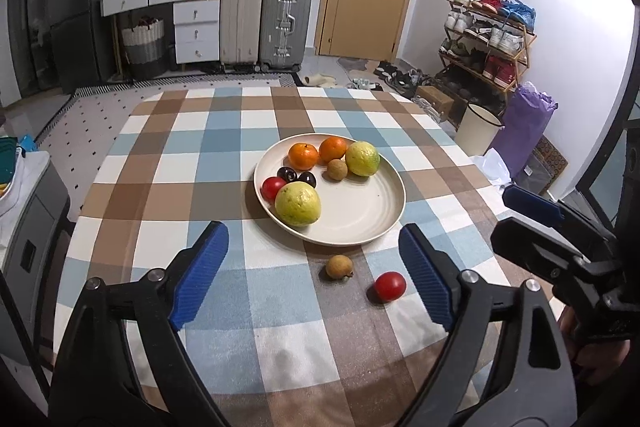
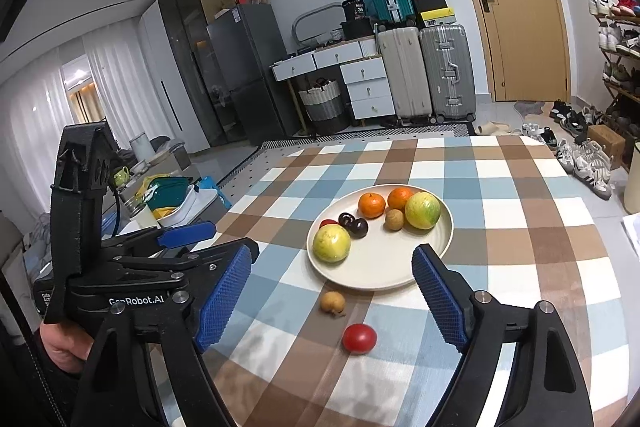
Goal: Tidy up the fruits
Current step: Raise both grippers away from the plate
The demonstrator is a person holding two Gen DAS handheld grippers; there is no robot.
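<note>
A cream plate (image 1: 360, 223) (image 2: 384, 267) on the checked tablecloth holds two oranges (image 1: 304, 155), two yellow-green guavas (image 1: 298, 203), a longan (image 1: 336, 169), two dark cherries (image 1: 289, 173) and a red tomato (image 1: 272, 187). A loose longan (image 1: 339, 267) (image 2: 333, 302) and a loose red tomato (image 1: 390, 286) (image 2: 359, 338) lie on the cloth in front of the plate. My left gripper (image 1: 314, 239) is open and empty above them. My right gripper (image 2: 334, 263) is open and empty, also shown at the right of the left wrist view (image 1: 532, 205).
The table edge (image 1: 120, 131) drops to a patterned rug. Suitcases (image 1: 284, 23), drawers (image 1: 196, 27), a shoe rack (image 1: 488, 39) and a white bin (image 1: 478, 133) stand beyond. A side table with dishes (image 2: 168, 199) is at the left.
</note>
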